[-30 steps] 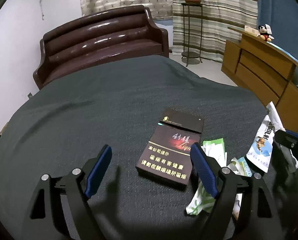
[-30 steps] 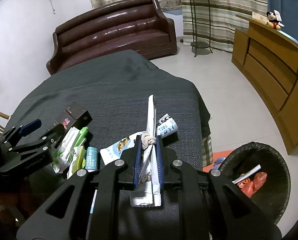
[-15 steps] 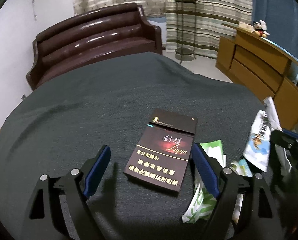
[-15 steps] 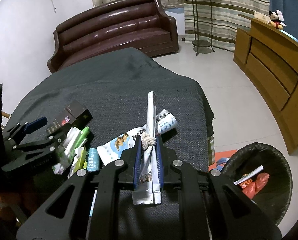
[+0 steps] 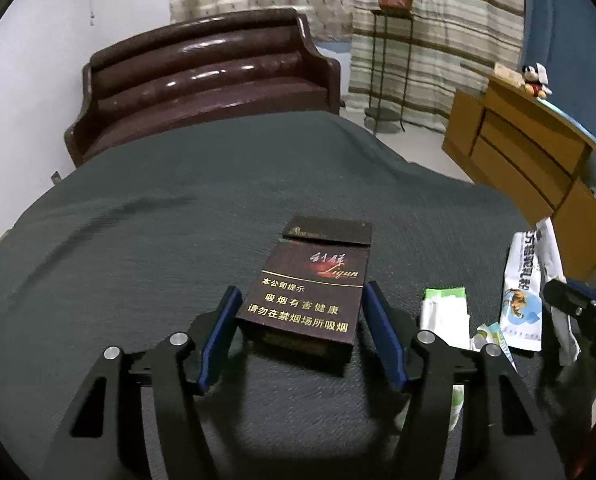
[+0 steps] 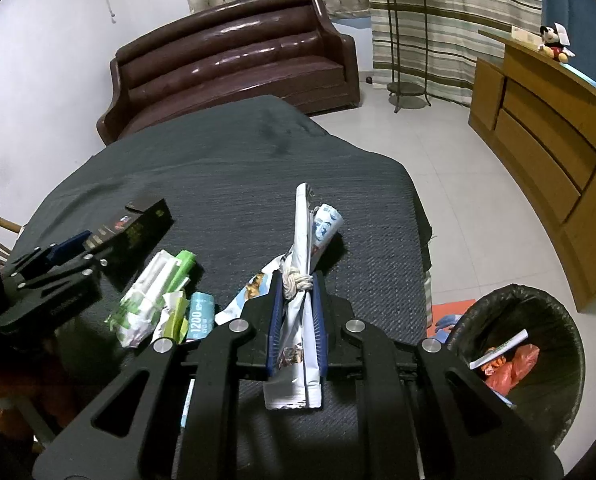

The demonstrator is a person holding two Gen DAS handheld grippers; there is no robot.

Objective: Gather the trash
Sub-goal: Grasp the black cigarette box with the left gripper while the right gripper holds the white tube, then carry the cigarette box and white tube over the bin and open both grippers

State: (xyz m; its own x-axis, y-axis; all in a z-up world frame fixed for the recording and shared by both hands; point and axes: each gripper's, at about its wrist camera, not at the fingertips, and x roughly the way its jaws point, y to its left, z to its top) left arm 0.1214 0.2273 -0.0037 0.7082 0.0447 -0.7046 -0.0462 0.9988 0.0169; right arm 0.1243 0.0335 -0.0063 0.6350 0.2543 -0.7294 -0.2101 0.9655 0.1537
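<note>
I see a wide surface [image 5: 146,240] under a dark grey, coarsely woven cloth, rounded at its far edge. Behind it stands a glossy brown leather sofa [image 5: 202,76] with ribbed padding. To the right a wooden dresser [image 6: 546,128] with flat drawers lines the wall, and striped curtains [image 6: 438,12] hang at the back.

On the pale tiled floor beside the surface sits a round bin [image 6: 526,356] lined with a black bag, already holding a white wrapper and orange plastic.

My left claw [image 5: 300,332] is closing around a flat, rectangular cigarette pack [image 5: 310,292], dark maroon with gold print, lid end away from me. The pack lies on the cloth between the blue pads [image 5: 222,328]; a narrow gap shows on each side, so I have no grip on it.

My right claw [image 6: 297,320] is clenched on a crumpled white foil pouch [image 6: 302,240], knotted near the middle and standing up between the pads.

Between the two claws lies a loose heap: a white and green tissue packet [image 6: 154,284], a small teal wrapper [image 6: 200,314], and a glossy blue and white sachet [image 5: 524,300]. The heap lies just beside the pack's right edge, close against my left claw's right finger.
</note>
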